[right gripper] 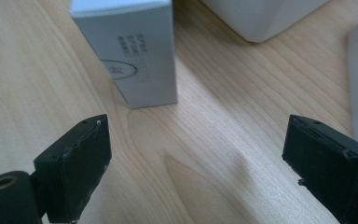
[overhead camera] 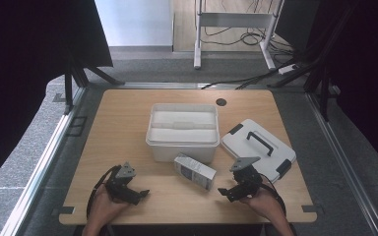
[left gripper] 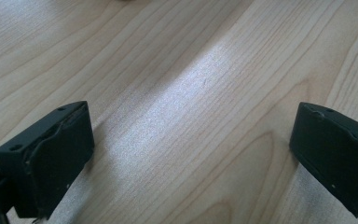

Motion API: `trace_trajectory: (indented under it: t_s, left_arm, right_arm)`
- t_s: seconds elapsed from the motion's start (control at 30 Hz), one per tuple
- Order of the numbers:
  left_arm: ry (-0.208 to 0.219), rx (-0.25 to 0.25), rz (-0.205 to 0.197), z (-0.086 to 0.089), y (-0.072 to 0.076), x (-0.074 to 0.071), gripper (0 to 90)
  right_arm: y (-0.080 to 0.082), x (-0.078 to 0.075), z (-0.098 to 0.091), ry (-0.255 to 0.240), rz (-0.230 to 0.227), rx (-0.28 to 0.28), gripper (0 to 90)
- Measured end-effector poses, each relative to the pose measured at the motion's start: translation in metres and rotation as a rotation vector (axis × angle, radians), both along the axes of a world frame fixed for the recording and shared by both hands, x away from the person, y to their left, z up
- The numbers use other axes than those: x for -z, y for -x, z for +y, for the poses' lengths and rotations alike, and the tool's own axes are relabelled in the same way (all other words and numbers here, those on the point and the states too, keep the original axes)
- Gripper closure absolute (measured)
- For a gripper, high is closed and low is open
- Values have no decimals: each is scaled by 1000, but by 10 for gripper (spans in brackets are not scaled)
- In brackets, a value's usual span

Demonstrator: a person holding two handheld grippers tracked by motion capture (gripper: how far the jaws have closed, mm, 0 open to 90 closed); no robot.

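A grey-and-white carton [overhead camera: 195, 171] lies on the wooden table [overhead camera: 128, 132] just in front of an open white storage bin [overhead camera: 182, 131]. The bin's white lid [overhead camera: 259, 149], with a dark handle, rests flat to the bin's right. My right gripper [overhead camera: 225, 192] hovers near the front edge, just right of the carton, jaws open and empty. In the right gripper view the carton [right gripper: 135, 51] stands a short way ahead of the gripper [right gripper: 196, 163]. My left gripper [overhead camera: 142, 193] sits at the front left, open over bare wood [left gripper: 191, 116], with nothing between its jaws.
A round cable hole [overhead camera: 221, 102] marks the table's far edge. Beyond the table are grey carpet, a white metal frame [overhead camera: 236, 29] and loose cables. Dark curtains hang at both sides. Bare wood stretches across the table's left half.
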State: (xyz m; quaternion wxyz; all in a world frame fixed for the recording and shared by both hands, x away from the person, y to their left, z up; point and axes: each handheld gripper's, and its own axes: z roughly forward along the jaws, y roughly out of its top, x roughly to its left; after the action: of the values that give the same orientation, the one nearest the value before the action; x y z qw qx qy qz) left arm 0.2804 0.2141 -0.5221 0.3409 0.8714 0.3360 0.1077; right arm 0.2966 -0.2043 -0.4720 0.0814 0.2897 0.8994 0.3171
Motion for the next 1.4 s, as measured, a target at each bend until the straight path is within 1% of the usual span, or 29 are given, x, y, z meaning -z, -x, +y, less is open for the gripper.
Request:
trace_trajectory:
  t_s: [0.17,0.23,0.43,0.47,0.57,0.67,0.73,0.77,0.8,0.9,1.03,1.1,1.2,1.27,1.33,1.4]
  left_arm:
    - [0,0,0,0,0,0,0]
    - [0,0,0,0,0,0,0]
    - [0,1,1,0,0,0,0]
    - [0,1,1,0,0,0,0]
    - [0,1,1,0,0,0,0]
    - [0,1,1,0,0,0,0]
    - [0,0,1,0,0,0,0]
    - [0,1,0,0,0,0,0]
    - [-2,2,-2,0,0,0,0]
    - [-1,1,-2,0,0,0,0]
    - [-3,3,-1,0,0,0,0]
    - [-3,3,-1,0,0,0,0]
    - [-3,3,-1,0,0,0,0]
    - [-3,3,-1,0,0,0,0]
    - [-3,3,-1,0,0,0,0]
    - [-3,3,-1,0,0,0,0]
  right_arm:
    - [-4,-11,10,35,22,-29,71]
    - [-6,-17,16,55,22,-47,73]
    - [-12,-35,38,117,24,-87,101]
    - [-13,-38,43,133,26,-97,113]
    - [-17,-43,56,167,33,-128,131]
    - [-21,-45,68,199,40,-143,140]
    - [-25,-44,79,225,50,-155,153]
    - [-25,-44,79,225,50,-155,153]
    - [-30,-42,89,257,63,-166,176]
    - [-34,-38,99,280,75,-179,208]
    - [-41,-31,113,321,84,-190,289]
    - [-44,-25,117,327,93,-197,317]
    - [-46,-20,120,336,105,-206,383]
    - [-46,-17,121,345,110,-212,466]
    - [-46,-17,121,335,122,-223,524]
    - [-45,-18,121,334,108,-222,550]
